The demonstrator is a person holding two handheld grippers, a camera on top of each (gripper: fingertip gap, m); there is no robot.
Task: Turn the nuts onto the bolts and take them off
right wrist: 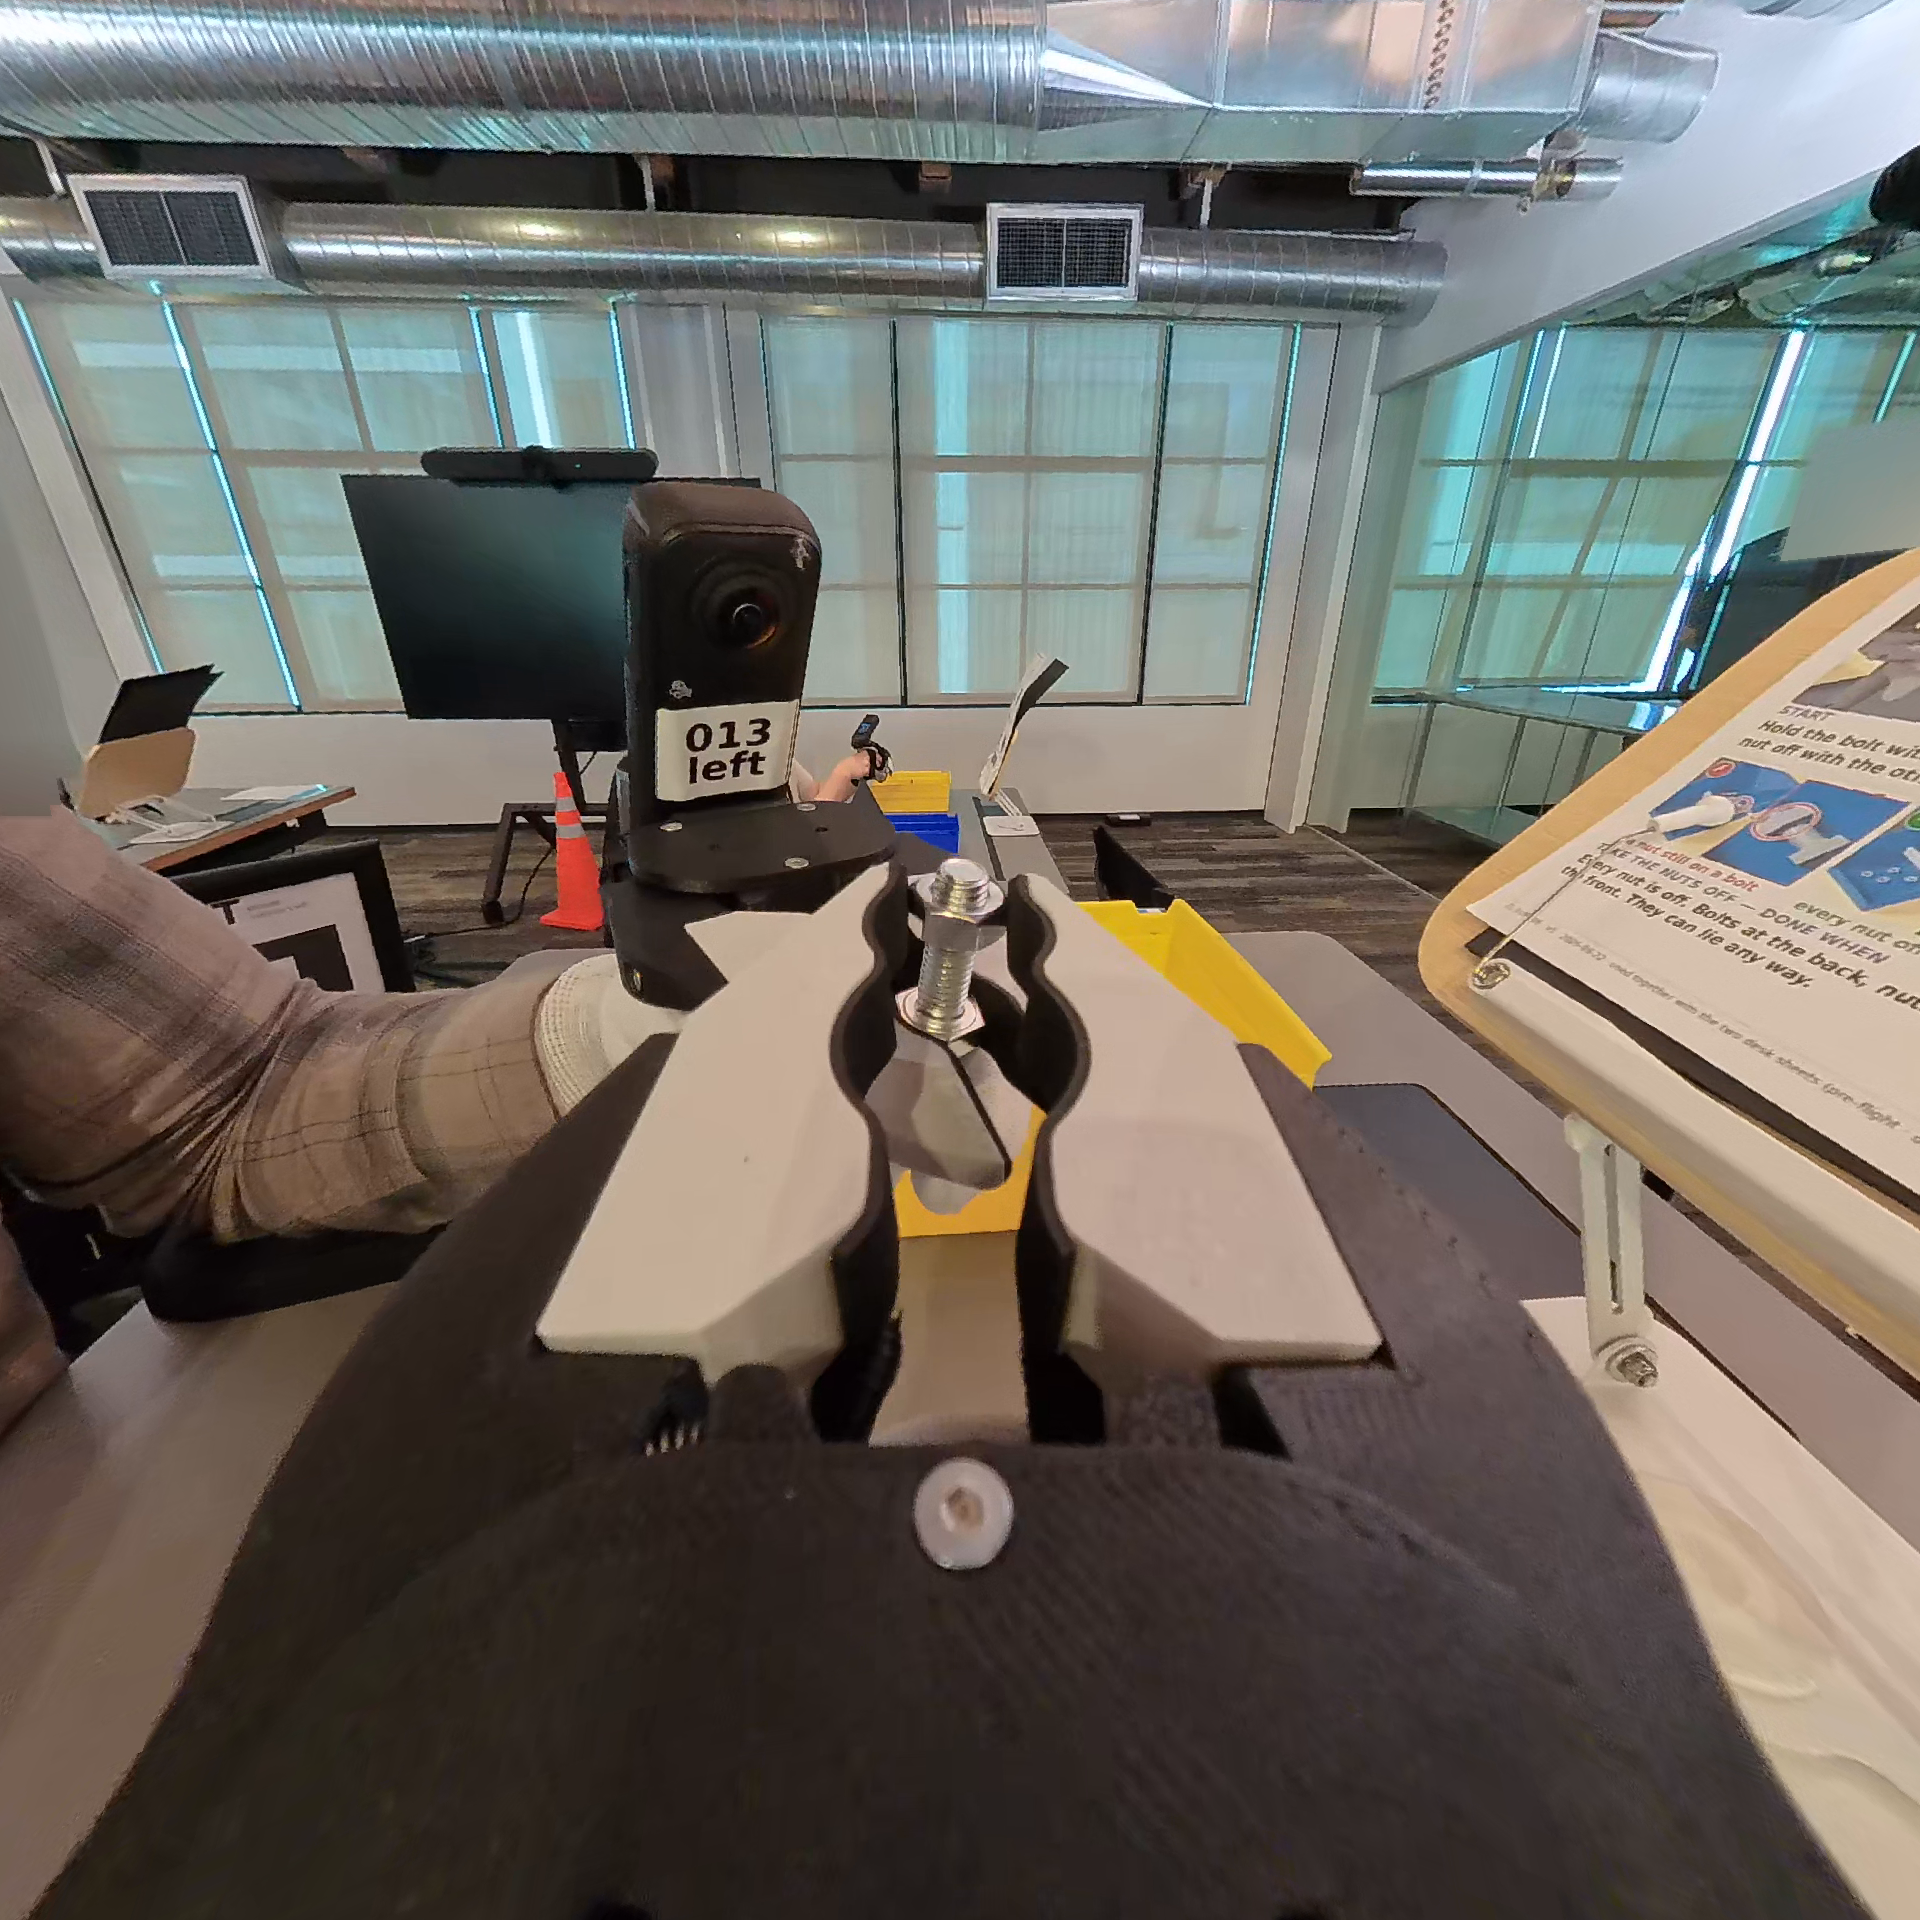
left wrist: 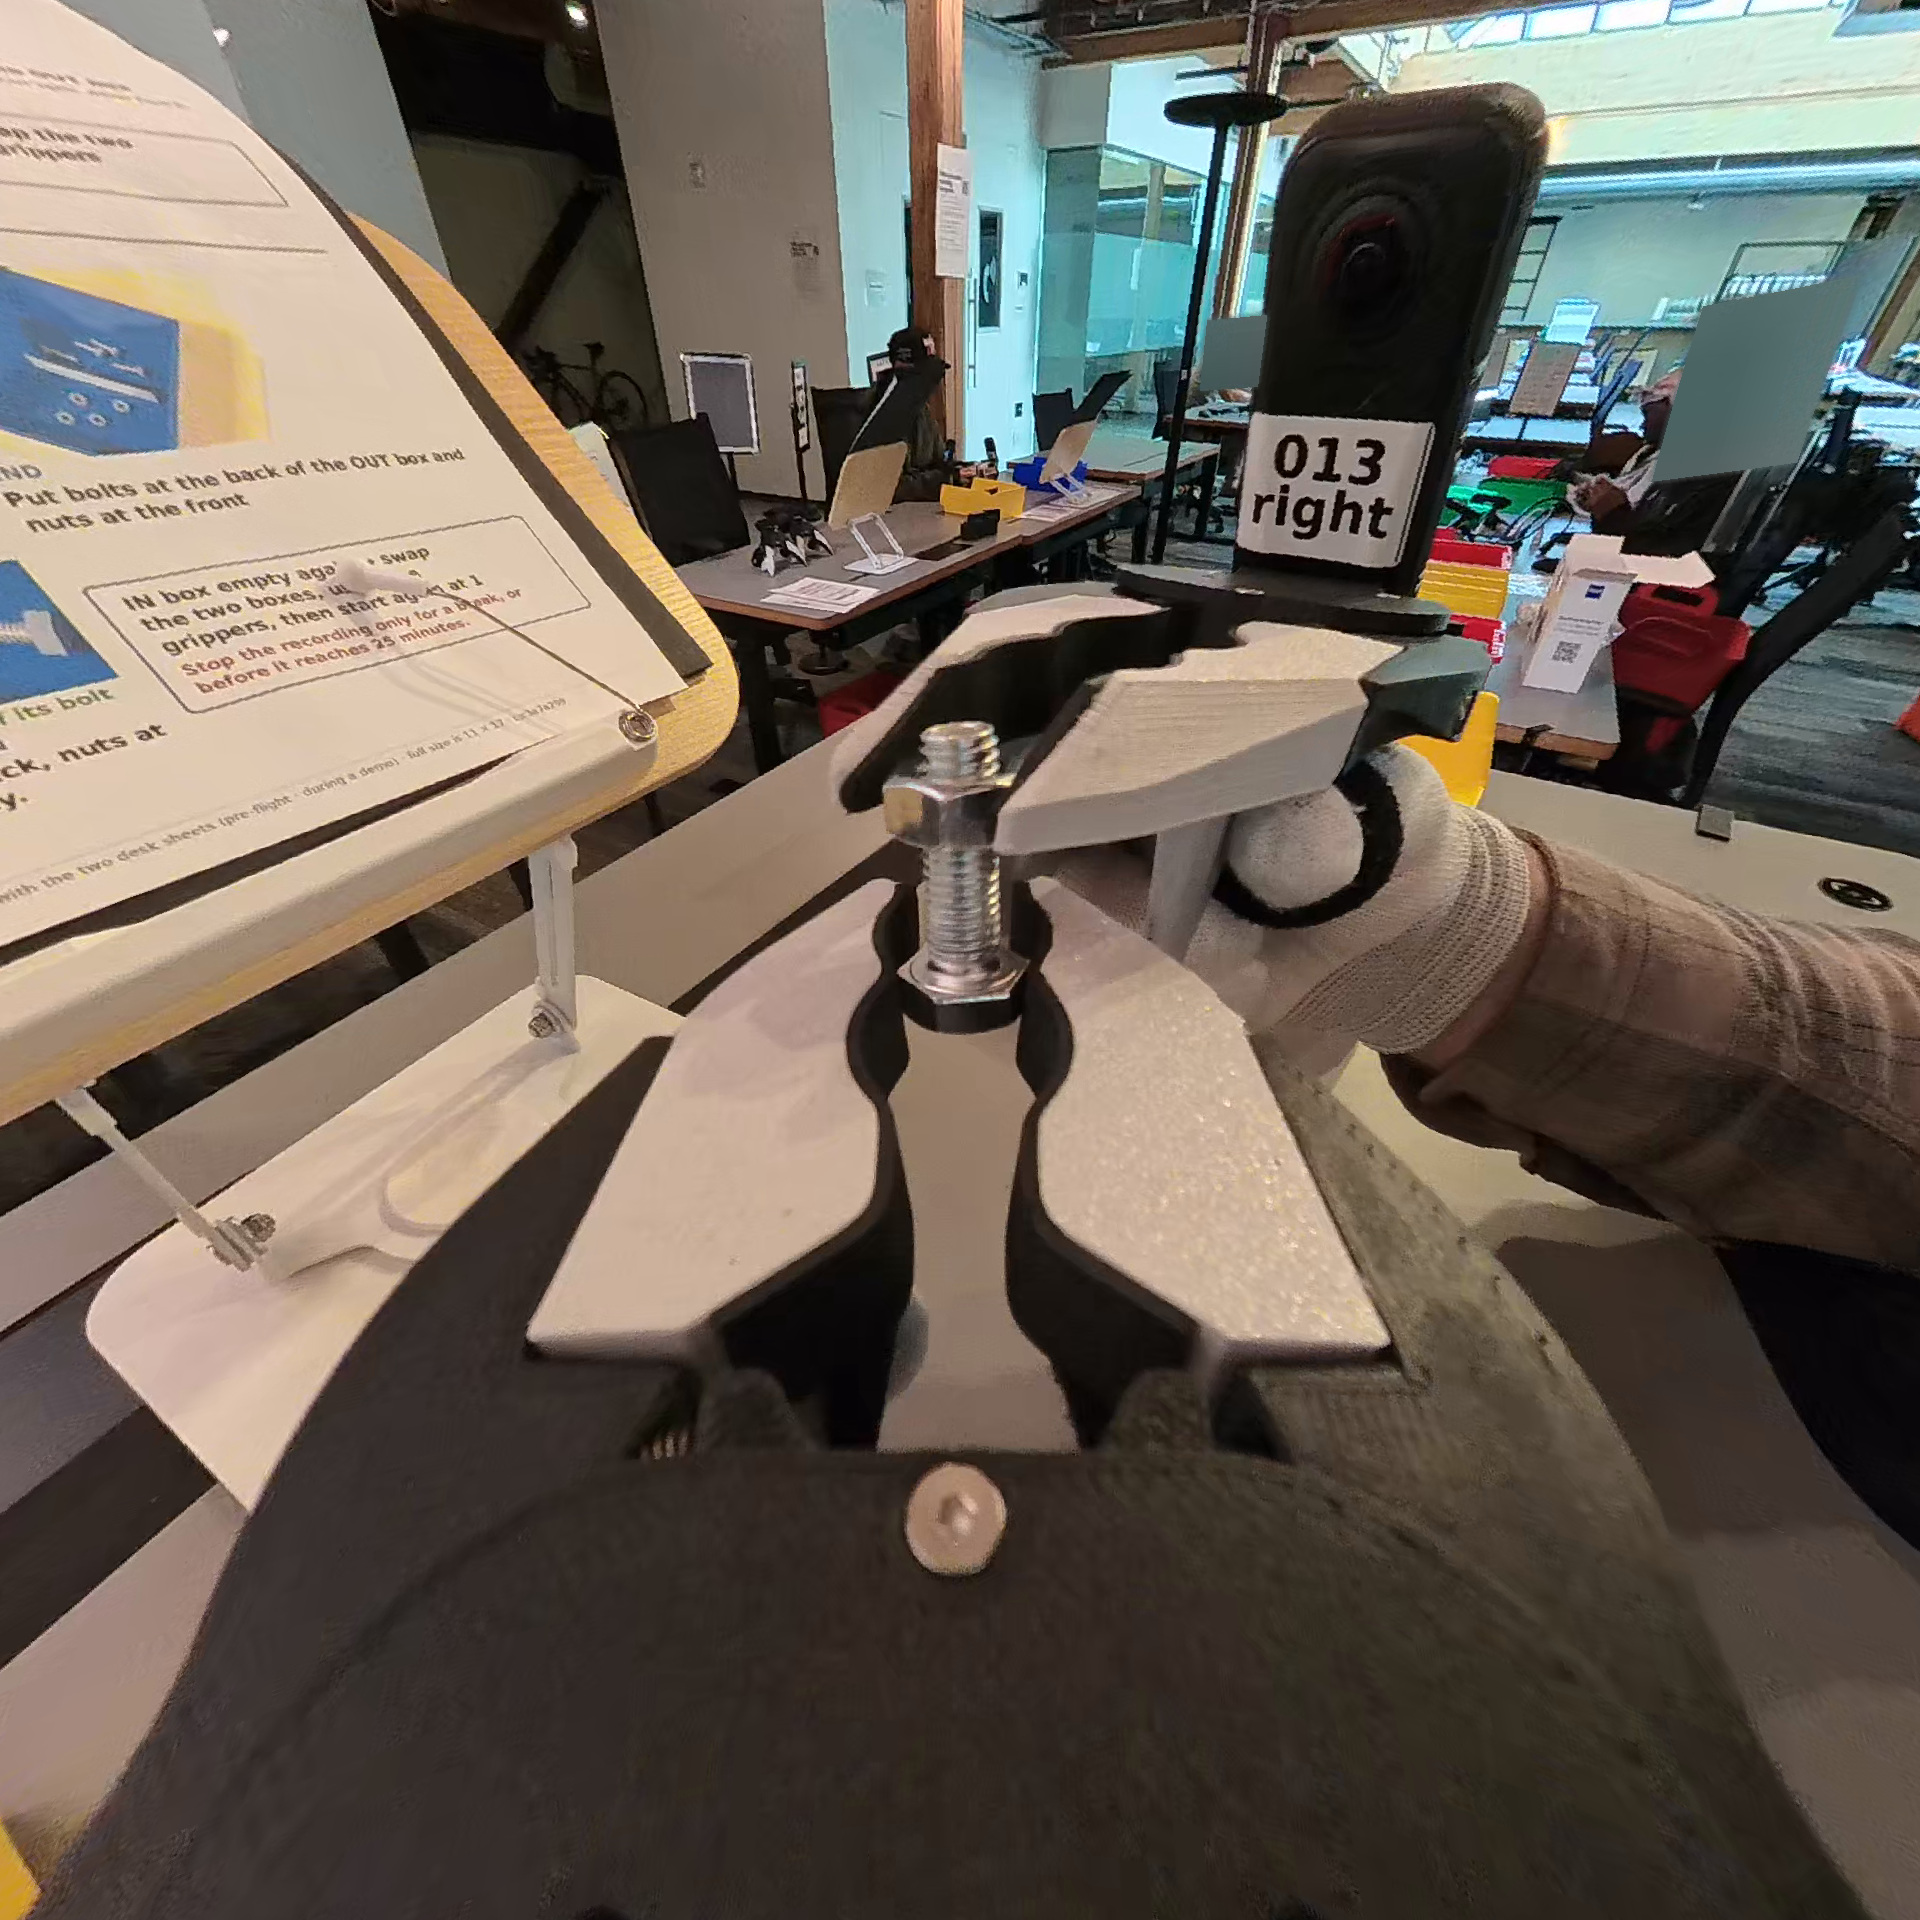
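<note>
**A:** Start at the left. What am I holding?

**B:** My left gripper [left wrist: 961, 997] is pinching the hex head at the bottom of the bolt [left wrist: 958, 904]. The bolt stands upright, threads pointing to twelve o'clock. At nine o'clock in the left wrist view is the instruction sheet [left wrist: 260, 499] on its stand, not part of the job.

**A:** And the other side?

**B:** My right gripper [left wrist: 940, 805] comes in from three o'clock, with its fingers pressed onto the nut [left wrist: 940, 810]. The nut sits near the top of the thread, and a few turns of thread show above it. In the right wrist view the nut sits at twelve o'clock between my fingertips [right wrist: 1023, 935].

**A:** What worries you?

**B:** I have three worries. If I twist off-axis, I think the nut could bind on the thread. If the left grip on the hex head is shallow, the bolt may spin with the nut. And if the nut comes free suddenly, it could drop and miss the yellow bin [right wrist: 1195, 987] behind it.

**A:** Count?

**B:** I see one bolt, one nut, two grippers and one yellow bin. Beyond it is a blue bin [right wrist: 925, 831].
</note>
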